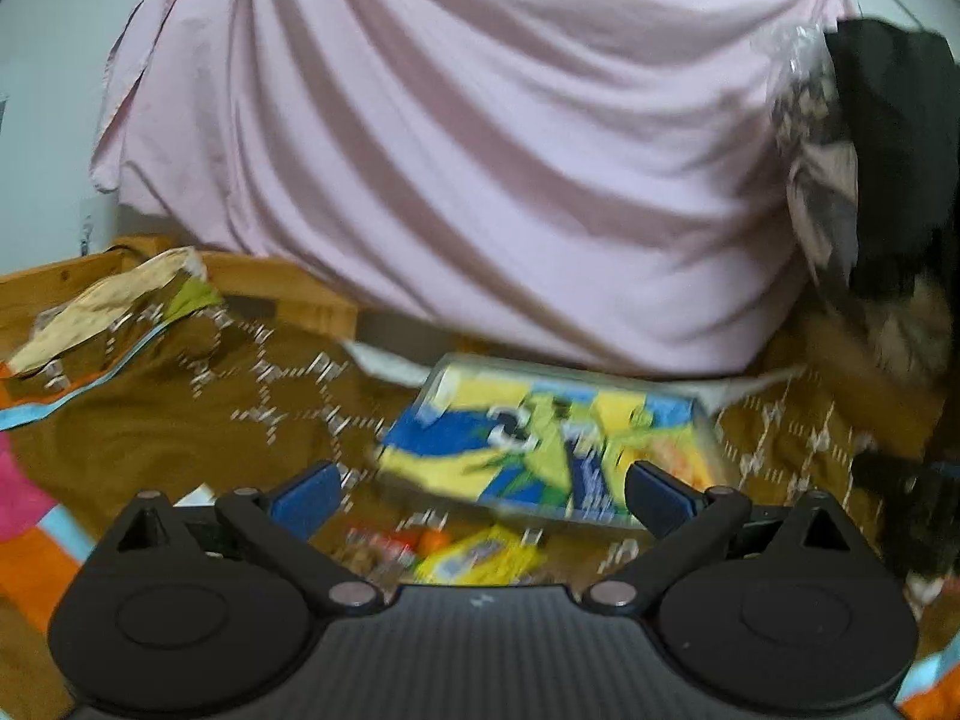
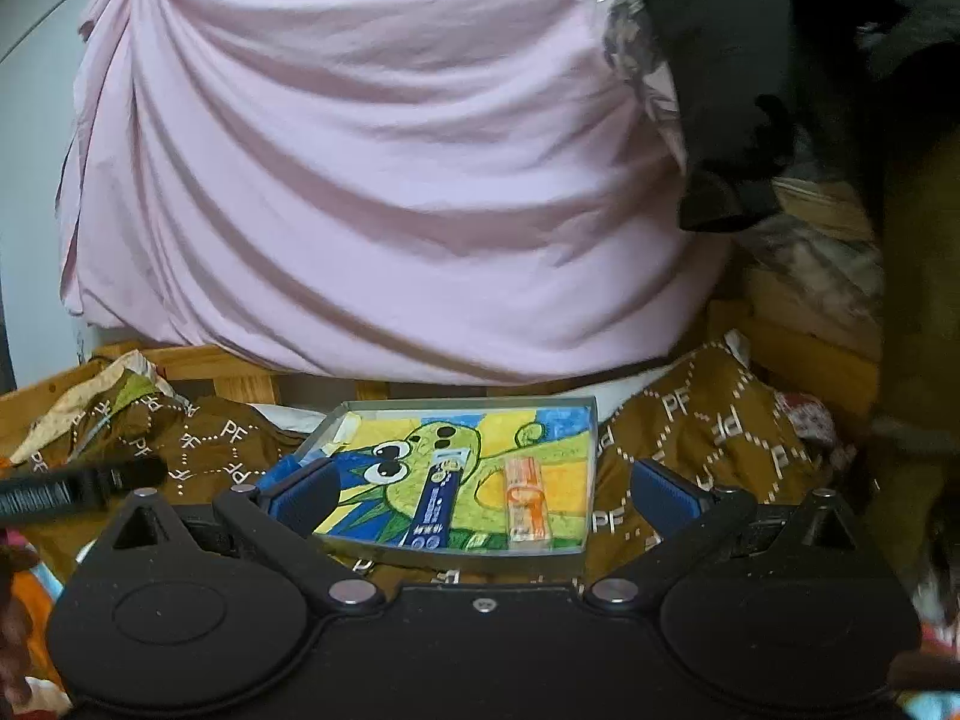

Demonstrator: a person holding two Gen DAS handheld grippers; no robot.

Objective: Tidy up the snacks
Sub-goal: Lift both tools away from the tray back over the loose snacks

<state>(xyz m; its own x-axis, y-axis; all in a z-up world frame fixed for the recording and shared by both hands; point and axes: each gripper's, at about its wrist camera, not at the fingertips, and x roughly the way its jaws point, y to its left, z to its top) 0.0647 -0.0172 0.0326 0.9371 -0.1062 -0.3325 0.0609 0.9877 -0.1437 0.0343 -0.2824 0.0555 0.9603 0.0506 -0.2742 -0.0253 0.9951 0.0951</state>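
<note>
A shallow tray (image 2: pixel 462 403) with a green cartoon dinosaur picture on its floor lies on a brown patterned cloth (image 2: pixel 708 420). In it lie a dark blue snack stick (image 2: pixel 435 504) and an orange clear-wrapped snack (image 2: pixel 527 501). My right gripper (image 2: pixel 480 492) is open and empty, just before the tray's near edge. In the blurred left wrist view the tray (image 1: pixel 444 375) lies ahead, and a yellow packet (image 1: pixel 480 558) and an orange-red packet (image 1: pixel 390 546) lie on the cloth between my open, empty left gripper (image 1: pixel 480 495) fingers.
A large pink draped sheet (image 2: pixel 372 180) hangs behind the tray. Dark clothing (image 2: pixel 780 60) hangs at the right. A crumpled beige and green wrapper (image 1: pixel 120 300) lies at the far left by a wooden frame (image 1: pixel 282 285). The left gripper's body (image 2: pixel 66 492) shows at the left.
</note>
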